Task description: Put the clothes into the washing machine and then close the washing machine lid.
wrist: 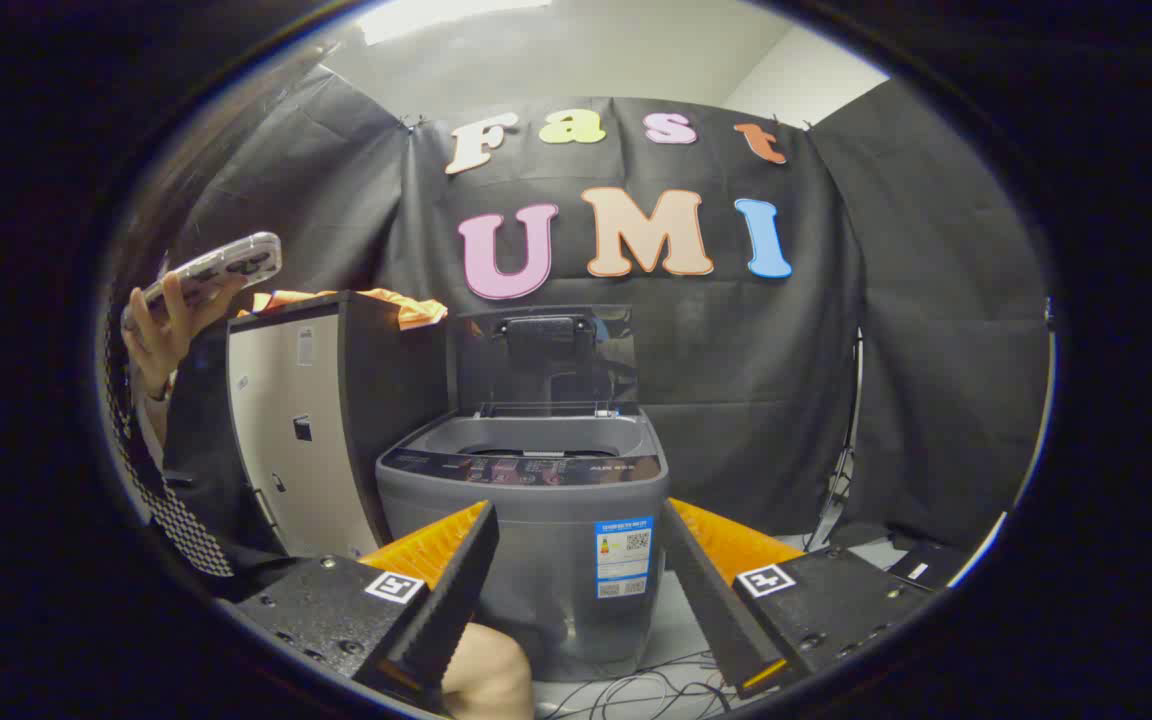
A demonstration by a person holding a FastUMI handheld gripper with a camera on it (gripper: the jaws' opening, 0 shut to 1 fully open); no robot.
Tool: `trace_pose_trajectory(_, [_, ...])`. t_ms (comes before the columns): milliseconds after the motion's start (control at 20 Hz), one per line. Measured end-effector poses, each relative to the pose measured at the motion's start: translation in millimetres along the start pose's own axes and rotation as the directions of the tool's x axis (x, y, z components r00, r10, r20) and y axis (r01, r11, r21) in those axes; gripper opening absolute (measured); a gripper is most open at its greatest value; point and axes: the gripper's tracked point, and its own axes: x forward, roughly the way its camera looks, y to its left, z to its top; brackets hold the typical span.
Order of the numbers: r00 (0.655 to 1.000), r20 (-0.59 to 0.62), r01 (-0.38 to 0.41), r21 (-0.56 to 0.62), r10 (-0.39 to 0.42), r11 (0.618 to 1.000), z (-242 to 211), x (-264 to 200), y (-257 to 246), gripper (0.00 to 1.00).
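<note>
A grey top-loading washing machine (536, 520) stands on the floor straight ahead, beyond my fingers. Its dark transparent lid (546, 355) stands raised upright at the back, leaving the tub mouth uncovered. An orange piece of clothing (406, 305) lies on top of the tall cabinet (306, 420) to the left of the machine. My gripper (576, 560) is open, its two fingers spread wide in front of the machine's lower front with nothing between them.
A person stands at the left beside the cabinet, with a raised hand (161, 335) holding a phone (221, 268). Cables (636, 690) lie on the floor in front of the machine. A stand leg (841, 470) rises at the right.
</note>
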Motion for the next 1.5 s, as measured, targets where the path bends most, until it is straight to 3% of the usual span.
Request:
trace_pose_trajectory(250, [1.000,0.002,0.017,0.002,-0.017,1.000,0,0,-4,0.98])
trace_pose_trajectory(550, [0.992,0.001,0.125,-0.011,-0.125,0.992,3,13,-18,0.98])
trace_pose_trajectory(700, [0.989,0.054,0.136,-0.001,-0.136,0.991,39,34,-6,0.97])
trace_pose_trajectory(1100, [0.988,0.153,-0.003,-0.071,0.014,0.997,179,108,86,0.97])
trace_pose_trajectory(1500, [0.979,0.087,-0.188,0.014,0.186,0.982,257,196,207,0.98])
